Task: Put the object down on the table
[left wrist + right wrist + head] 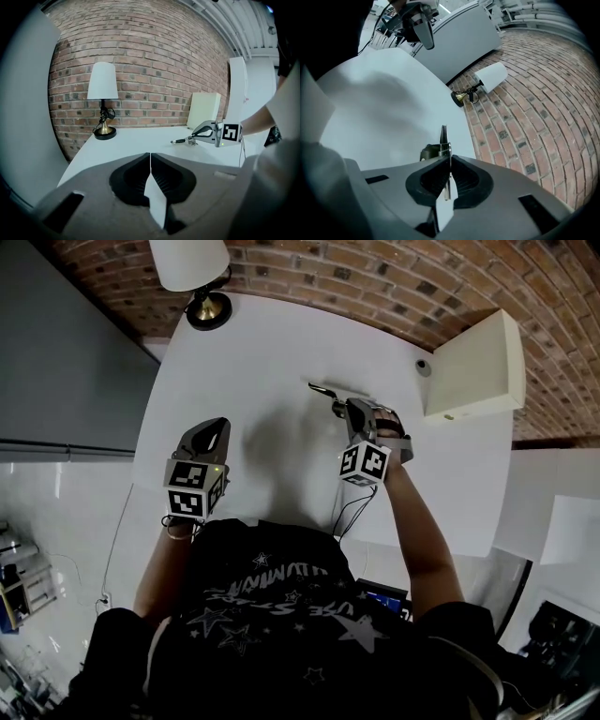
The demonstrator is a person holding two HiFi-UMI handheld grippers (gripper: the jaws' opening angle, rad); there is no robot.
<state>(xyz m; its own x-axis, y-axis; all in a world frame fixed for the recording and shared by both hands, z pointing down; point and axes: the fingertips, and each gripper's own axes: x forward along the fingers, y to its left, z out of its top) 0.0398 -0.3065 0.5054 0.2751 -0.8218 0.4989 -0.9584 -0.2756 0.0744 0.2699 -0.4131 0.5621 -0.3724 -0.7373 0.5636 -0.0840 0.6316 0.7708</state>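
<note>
Your shirt (pixel 281 615) fills the foot of the head view. Past it, your right gripper (pixel 450 158) is clamped on a thin metal object (pixel 443 133), with the pads pressed flat against its sides. That object is the thing to set down. It sits in those jaws, held out over the white table (pixel 281 343), well apart from the lamp (pixel 192 277).

Its long axis runs straight on from the jaws, with the dark tip leading toward the lamp's end of the table. By my reading, the move is a plain lowering to the tabletop and a release, with the length lying flat. Your left gripper (pixel 150 161) is the one nearer the lamp, but its jaws are pressed together on nothing and it is well clear of the object. The right hand looks set to do this alone.

The left gripper view gives you the side-on look: the object is low over the table, though I cannot tell whether its tip touches. The right gripper view shows the grip itself, and a dark rounded part of the object just beyond the jaws that the head view hides.
</note>
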